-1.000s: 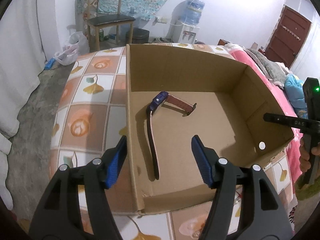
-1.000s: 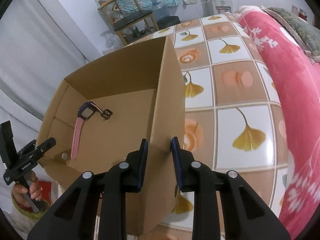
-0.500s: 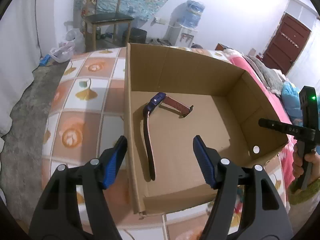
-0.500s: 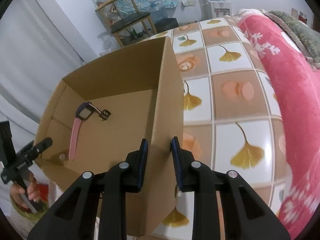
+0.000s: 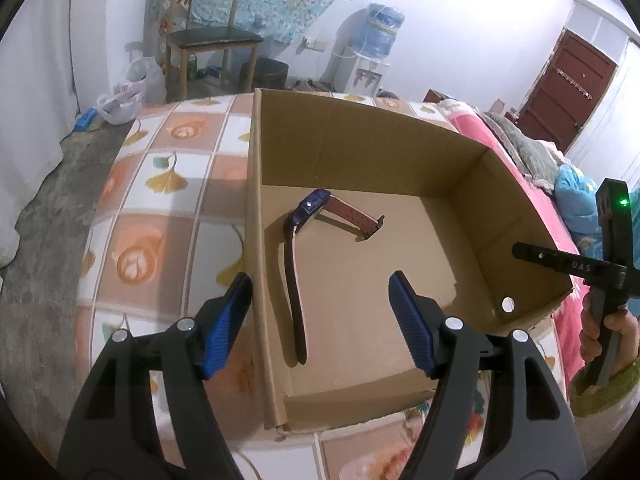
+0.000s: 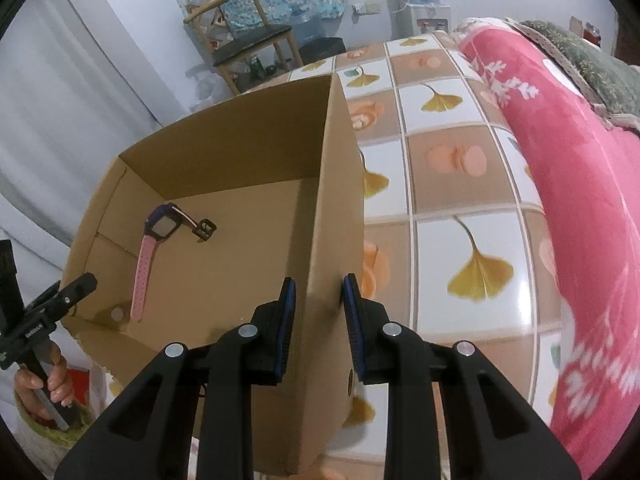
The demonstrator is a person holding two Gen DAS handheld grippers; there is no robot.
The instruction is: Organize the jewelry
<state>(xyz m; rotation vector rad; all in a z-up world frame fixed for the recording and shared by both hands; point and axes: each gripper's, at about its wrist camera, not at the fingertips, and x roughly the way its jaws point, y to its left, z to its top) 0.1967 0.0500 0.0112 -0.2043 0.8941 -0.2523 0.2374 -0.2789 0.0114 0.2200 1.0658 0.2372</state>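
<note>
Watch in the box, my left fingers opening above it

The watch [image 5: 302, 240] lies on the floor of the cardboard box [image 5: 360, 152], near its left wall, pink strap stretched toward me and the buckle end bent away. Since a second ago it has not moved. My left gripper [image 5: 320, 320] hovers over the box's near left wall and its fingers [image 5: 408, 320] have just been opening; they are wide apart, gripping nothing. My right gripper [image 6: 318, 324] is closed on the box's right wall and holds it steady on the tiled desk [image 5: 160, 176]. I judge the watch is placed, and the left hand is free for the next piece.
</note>
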